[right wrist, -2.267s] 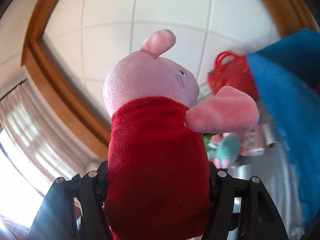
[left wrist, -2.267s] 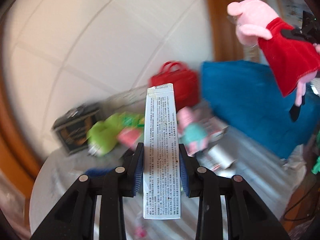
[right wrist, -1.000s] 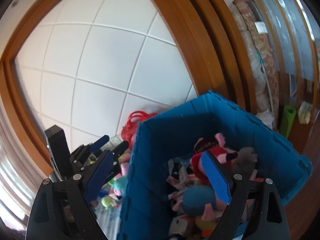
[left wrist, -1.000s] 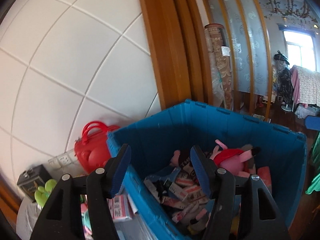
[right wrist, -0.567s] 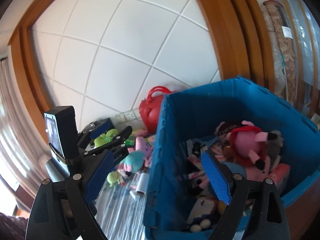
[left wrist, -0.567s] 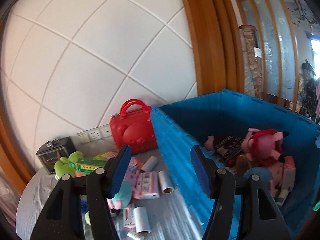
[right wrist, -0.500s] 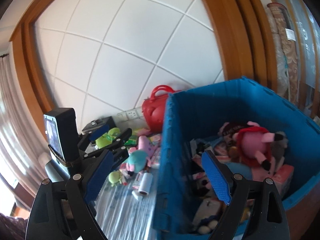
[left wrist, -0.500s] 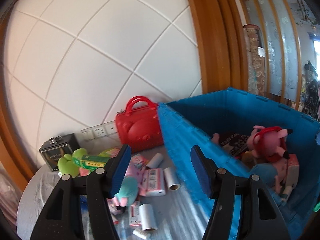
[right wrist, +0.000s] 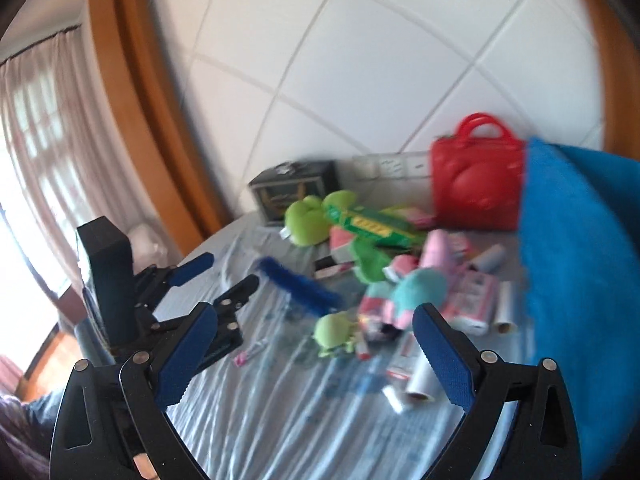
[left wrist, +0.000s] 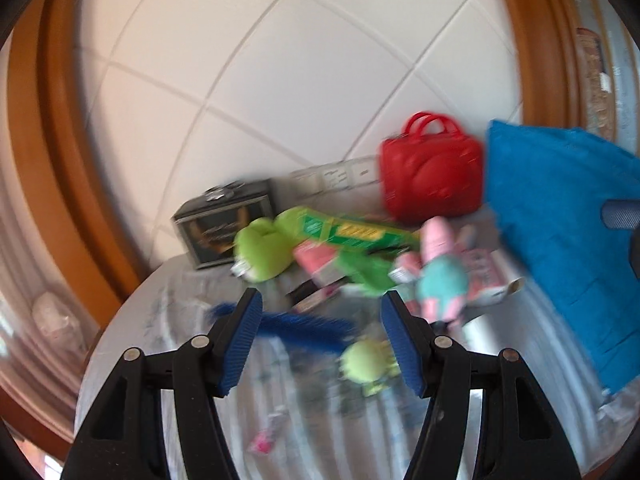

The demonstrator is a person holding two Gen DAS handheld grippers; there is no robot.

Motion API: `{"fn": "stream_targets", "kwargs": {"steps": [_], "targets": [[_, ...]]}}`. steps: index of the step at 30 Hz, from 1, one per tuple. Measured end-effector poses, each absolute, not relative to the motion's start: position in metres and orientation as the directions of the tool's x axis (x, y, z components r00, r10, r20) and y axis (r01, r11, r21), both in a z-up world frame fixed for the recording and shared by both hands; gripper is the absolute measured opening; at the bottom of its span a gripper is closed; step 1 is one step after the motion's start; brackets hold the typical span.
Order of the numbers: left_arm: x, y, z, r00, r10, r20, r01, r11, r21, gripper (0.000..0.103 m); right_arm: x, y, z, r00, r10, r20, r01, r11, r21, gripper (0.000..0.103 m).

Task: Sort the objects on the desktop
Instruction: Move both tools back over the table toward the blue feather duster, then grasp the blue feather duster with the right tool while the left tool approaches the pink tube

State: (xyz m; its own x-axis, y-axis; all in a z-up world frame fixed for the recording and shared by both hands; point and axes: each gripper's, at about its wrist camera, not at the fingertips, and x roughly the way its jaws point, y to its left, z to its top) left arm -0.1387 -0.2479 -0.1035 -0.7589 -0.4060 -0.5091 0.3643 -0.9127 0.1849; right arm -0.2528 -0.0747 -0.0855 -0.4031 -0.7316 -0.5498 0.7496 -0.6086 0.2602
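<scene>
Swung away from blue bin (right wrist: 580,280) back to worktop (right wrist: 280,412) clutter. Left gripper (left wrist: 322,344) and right gripper (right wrist: 316,354): jaws apart, empty, ready for next pick.

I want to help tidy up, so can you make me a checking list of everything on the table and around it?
Surface: table under a wrinkled pale striped cover.
Job's things: blue bin at the right edge; green plush toy, green box, teal-and-pink plush, small green toy, blue brush, small paper rolls.
Clutter: red handbag and dark box by the wall.
Grippers: left gripper open, empty; right gripper open, empty.
Cables: nothing seen.
Surroundings: white tiled wall, wall sockets, wooden frame, curtain.
</scene>
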Motion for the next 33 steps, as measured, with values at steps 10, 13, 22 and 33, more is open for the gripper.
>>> {"fn": "stream_targets", "kwargs": {"steps": [10,13,22,33], "targets": [[-0.099,-0.405,-0.161,-0.612,-0.534,-0.583,0.573,-0.808,0.139,0.061,-0.322,-0.297,-0.214,-0.107,-0.613,-0.783,0.911,-0.376,0.171,0.079],[-0.099,-0.432,-0.178,-0.584,-0.532,-0.613,0.614,-0.784,0.096,0.061,-0.346,-0.347,-0.263,-0.034,-0.524,-0.851,0.924,-0.342,0.174,0.075],[-0.114,-0.468,-0.227,-0.531,-0.498,-0.685,0.638,-0.767,0.064,0.061,-0.402,-0.447,-0.354,0.028,-0.383,-0.923,0.951,-0.275,0.143,0.063],[-0.127,-0.416,-0.295,-0.580,-0.140,-0.803,0.210,-0.977,0.018,0.061,-0.409,-0.440,-0.344,-0.037,-0.377,-0.925,0.943,-0.320,0.092,0.025]]}}
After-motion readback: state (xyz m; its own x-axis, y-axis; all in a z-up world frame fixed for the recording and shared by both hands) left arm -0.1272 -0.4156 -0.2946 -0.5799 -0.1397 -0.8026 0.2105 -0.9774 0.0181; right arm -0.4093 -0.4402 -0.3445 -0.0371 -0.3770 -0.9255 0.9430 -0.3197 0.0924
